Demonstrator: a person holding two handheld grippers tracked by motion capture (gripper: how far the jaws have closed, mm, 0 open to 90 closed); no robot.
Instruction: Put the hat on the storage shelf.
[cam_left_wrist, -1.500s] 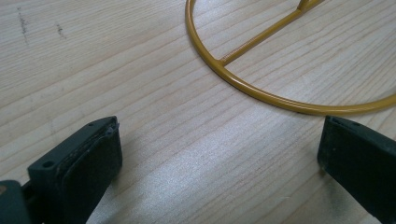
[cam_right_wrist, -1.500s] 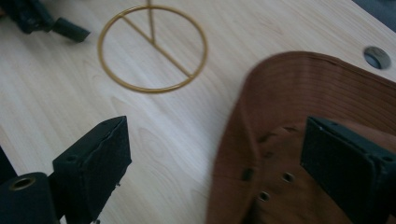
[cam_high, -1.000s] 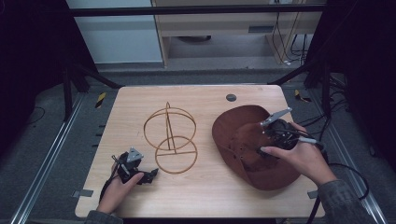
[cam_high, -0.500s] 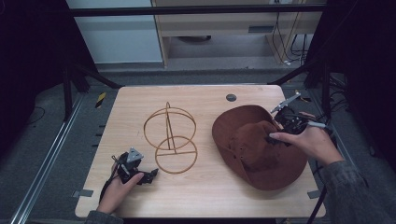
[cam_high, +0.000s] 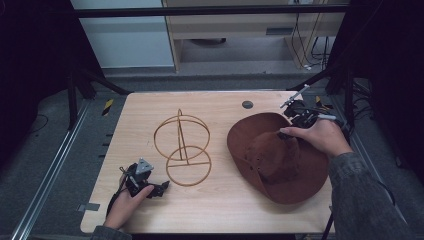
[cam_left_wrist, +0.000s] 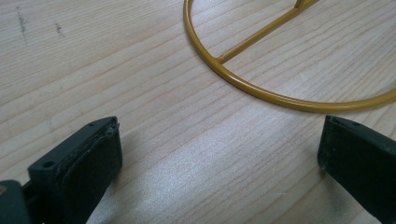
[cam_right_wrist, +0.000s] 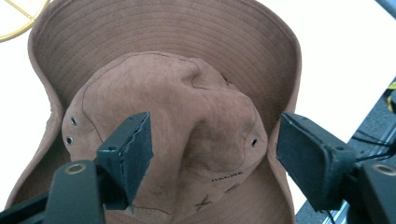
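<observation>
A brown suede wide-brimmed hat (cam_high: 280, 160) lies crown up on the right half of the wooden table (cam_high: 220, 107). A gold wire hat stand (cam_high: 181, 145) made of rings stands at the middle. My right gripper (cam_high: 291, 125) hovers over the hat's far right brim. In the right gripper view this gripper (cam_right_wrist: 212, 126) is open, its jaws have just been closing, and the hat's crown (cam_right_wrist: 187, 107) sits below them, untouched. My left gripper (cam_high: 162, 187) rests at the front left. It (cam_left_wrist: 219, 135) is open and holds nothing, just short of the stand's base ring (cam_left_wrist: 261, 91).
A small dark round grommet (cam_high: 247, 104) sits in the table near its far edge. Dark frame posts stand at both sides of the table, and cables trail off the right edge (cam_high: 325, 106). Bare wood lies between the stand and the near edge.
My right hand has drawn back from over the hat's crown toward its far right brim, rising a little. The jaws there have narrowed. The left gripper, hat and stand have stayed put.
</observation>
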